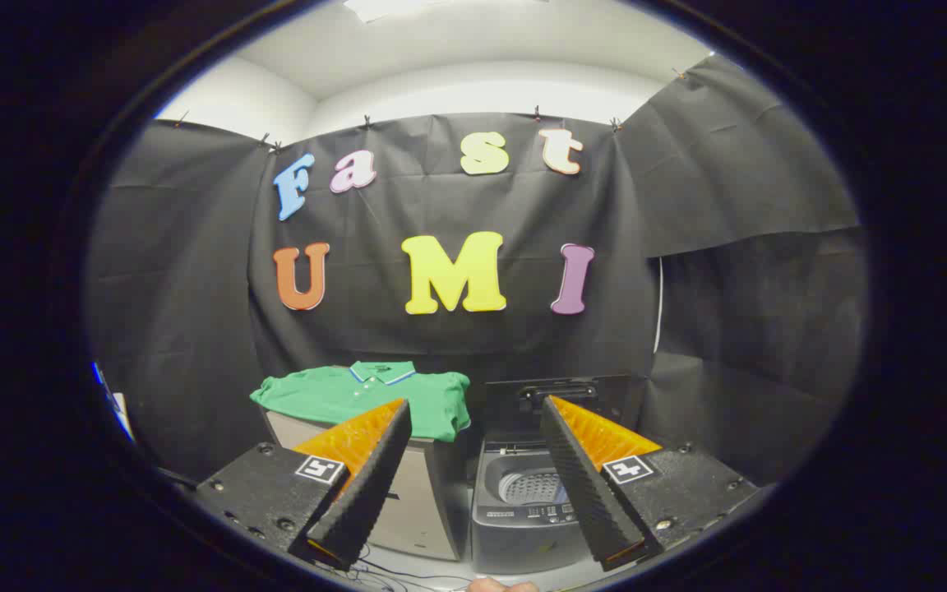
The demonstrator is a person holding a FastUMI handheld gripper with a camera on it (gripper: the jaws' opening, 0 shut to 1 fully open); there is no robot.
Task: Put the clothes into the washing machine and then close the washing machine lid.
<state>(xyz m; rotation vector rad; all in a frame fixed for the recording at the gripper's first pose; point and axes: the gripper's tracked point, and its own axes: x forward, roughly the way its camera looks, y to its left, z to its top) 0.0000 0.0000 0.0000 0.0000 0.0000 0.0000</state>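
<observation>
Black cloth wall [457, 345] across the back and both sides, hung by clips along its top edge, with a pale ceiling above. Against its foot, two box-shaped things side by side.

On the left of the pair, a pale cabinet [420, 510], taller than its neighbour. Spread flat over its top, a green polo shirt [358, 395], collar toward the wall, one sleeve out to the left, hem hanging over the cabinet's front right corner. Untouched by the gripper, and well beyond its fingertips, just above and behind the left finger's tip as seen from here.

On the right, just beside the cabinet, a dark grey top-loading washing machine [523, 526]. Lid [560, 399] raised upright against the wall, handle showing near its top. Perforated metal drum [533, 487] open to view below it, nothing visible inside. Row of small controls along the front edge, too small to make out.

Nearest, the gripper [473, 411], held level and facing the wall, fingers spread wide apart with nothing between them. Washing machine opening seen through the gap, ahead of the fingers and lower down. Left finger overlapping the cabinet front; right finger overlapping the machine's right side.

Thin cables [391, 571] on the pale floor under the left finger.
</observation>
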